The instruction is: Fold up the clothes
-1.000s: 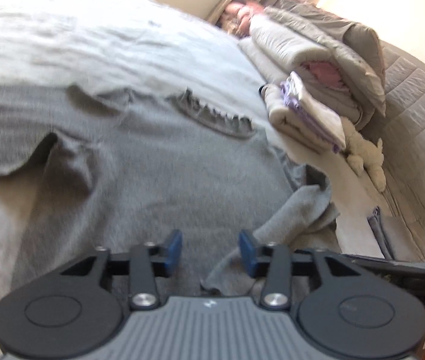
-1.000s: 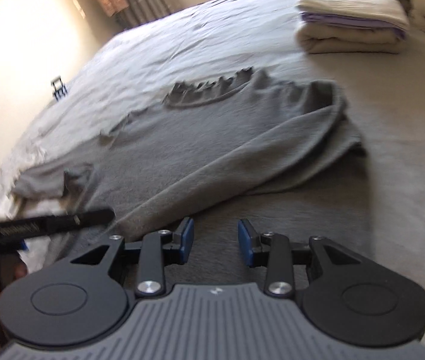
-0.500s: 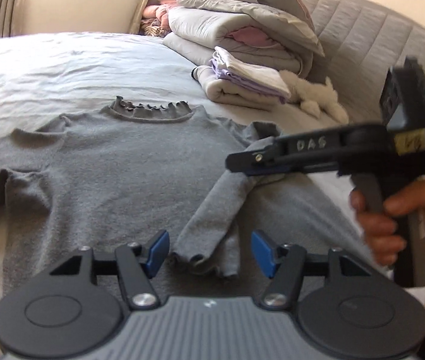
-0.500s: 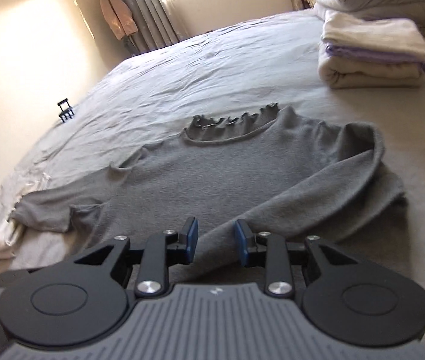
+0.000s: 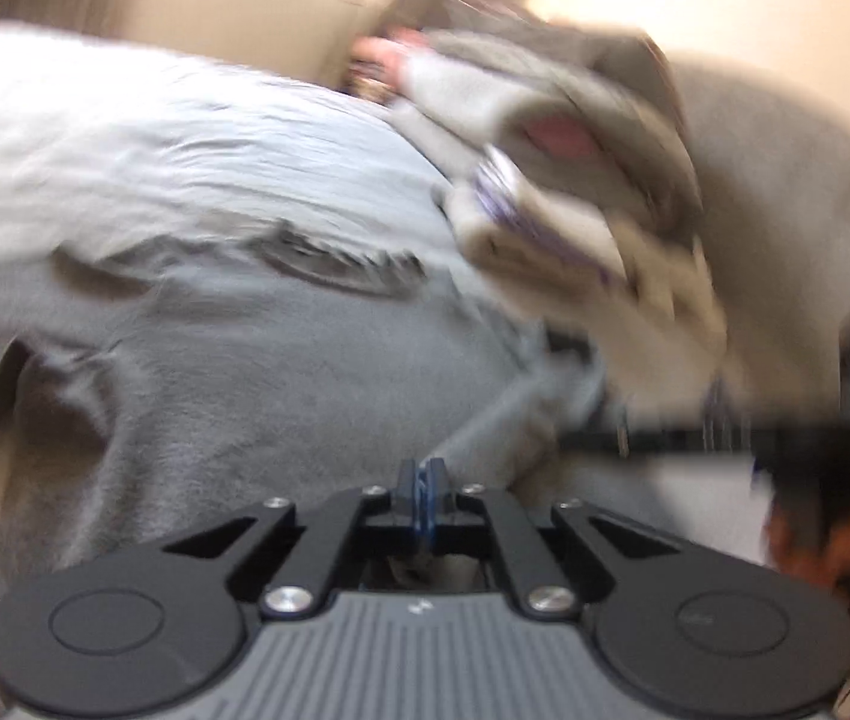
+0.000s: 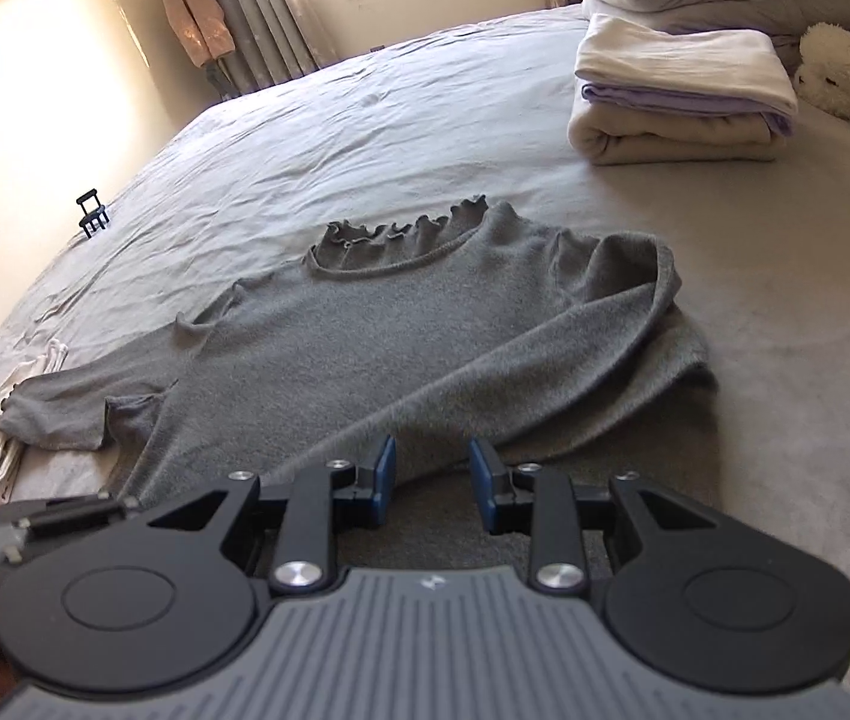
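Sweater: the grey sweater (image 6: 401,348) lies flat on the bed (image 6: 365,120), frilled collar away from you; one sleeve (image 6: 545,360) is already folded across the body.
Left gripper (image 5: 423,483): your fingers are pressed together; the picture is blurred, so I cannot tell if they pinch the cloth.
Right gripper (image 6: 430,477): narrow gap, nothing between the fingers, just above the hem.
Advice: check that the left really has fabric before you lift. Take the hem with the right at the same level.
Risk: the folded sleeve can slide out.
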### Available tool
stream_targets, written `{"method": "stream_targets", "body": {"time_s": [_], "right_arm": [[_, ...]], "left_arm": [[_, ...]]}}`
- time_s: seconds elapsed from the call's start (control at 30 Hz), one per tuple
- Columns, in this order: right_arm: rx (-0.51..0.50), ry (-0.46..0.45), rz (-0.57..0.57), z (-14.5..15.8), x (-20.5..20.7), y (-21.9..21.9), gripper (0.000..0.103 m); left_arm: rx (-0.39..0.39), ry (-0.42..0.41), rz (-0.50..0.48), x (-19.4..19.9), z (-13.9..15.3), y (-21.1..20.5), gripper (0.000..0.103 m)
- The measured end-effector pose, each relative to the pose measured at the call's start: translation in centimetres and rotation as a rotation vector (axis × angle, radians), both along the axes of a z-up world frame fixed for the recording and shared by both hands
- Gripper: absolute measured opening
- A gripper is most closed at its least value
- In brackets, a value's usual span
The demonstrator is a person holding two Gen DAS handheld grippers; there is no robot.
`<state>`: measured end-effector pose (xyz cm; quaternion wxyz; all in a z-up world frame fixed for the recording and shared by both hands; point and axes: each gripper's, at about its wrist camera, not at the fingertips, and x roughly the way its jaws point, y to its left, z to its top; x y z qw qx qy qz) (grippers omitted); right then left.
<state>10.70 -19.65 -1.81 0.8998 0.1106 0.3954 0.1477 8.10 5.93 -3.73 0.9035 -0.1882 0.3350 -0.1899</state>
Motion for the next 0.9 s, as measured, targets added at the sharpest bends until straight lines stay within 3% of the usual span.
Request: {"method": "stream_targets", "body": {"time_s": [0.1, 0.23, 0.3, 0.37, 0.47, 0.67, 0.77, 0.9], "right_arm": [[-0.003, 0.006, -0.001, -0.1, -0.1, -0.1, 0.032], [-0.002, 0.015, -0.001, -0.4, 0.0, 0.0, 0.032], [-0.002, 0.019, 0.003, -0.6, 0.3, 0.3, 0.032], [-0.007, 0.019, 0.008, -0.8, 0.5, 0.6, 0.032], [-0.062, 0.008, 0.031, -1.2, 1.0, 1.6, 0.032], [-0.178, -0.046, 0.027, -1.8, 1.8, 3.3, 0.032], [-0.180, -0.093, 0.005, -1.9, 2.3, 3.6, 0.032], [-0.028, -0.131, -0.011, -1.9, 2.9, 3.3, 0.032]], "left_arm": [[-0.033, 0.060, 0.121, 0.8, -0.5, 1.9, 0.000], [-0.033, 0.062, 0.101, 0.7, -0.5, 2.0, 0.003], [-0.029, 0.047, 0.059, 0.5, -0.3, 1.8, 0.016], [-0.032, 0.026, -0.001, 0.3, -0.2, 1.7, 0.042], [0.037, -0.031, -0.087, -0.1, 0.1, 1.0, 0.051], [0.223, -0.095, -0.191, -0.7, -1.0, -0.6, 0.055], [0.220, -0.106, -0.166, -0.5, -1.3, -0.4, 0.053], [0.166, -0.072, -0.088, 0.6, -1.5, 0.5, 0.044]]}}
